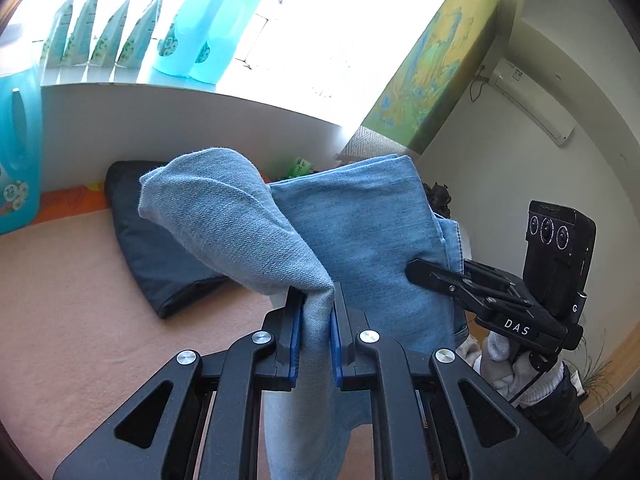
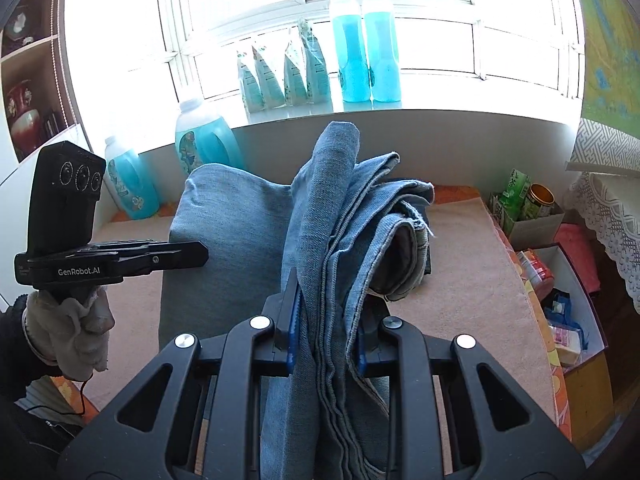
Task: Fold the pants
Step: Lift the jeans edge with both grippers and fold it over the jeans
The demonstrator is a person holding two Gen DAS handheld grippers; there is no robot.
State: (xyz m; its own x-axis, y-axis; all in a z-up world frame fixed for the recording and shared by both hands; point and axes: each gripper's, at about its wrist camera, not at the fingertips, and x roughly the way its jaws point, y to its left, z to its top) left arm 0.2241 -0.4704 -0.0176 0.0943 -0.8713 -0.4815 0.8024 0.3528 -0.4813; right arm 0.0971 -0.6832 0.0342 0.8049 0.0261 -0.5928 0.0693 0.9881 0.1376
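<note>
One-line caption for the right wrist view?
Right gripper clamps bunched, layered light-blue denim pants above a pink mat; left gripper alongside.

A home room; detergent bottles (image 2: 366,48) on the windowsill (image 2: 400,114); wall air conditioner (image 1: 532,104); shelved ornaments (image 2: 24,108).

Bright window (image 2: 320,20) far side, white sill (image 2: 360,114) w/ blue bottles (image 2: 366,52) & pouches; pink mat (image 1: 80,300) below, wall AC (image 1: 532,100) right, shelves (image 2: 28,60) far left
</note>
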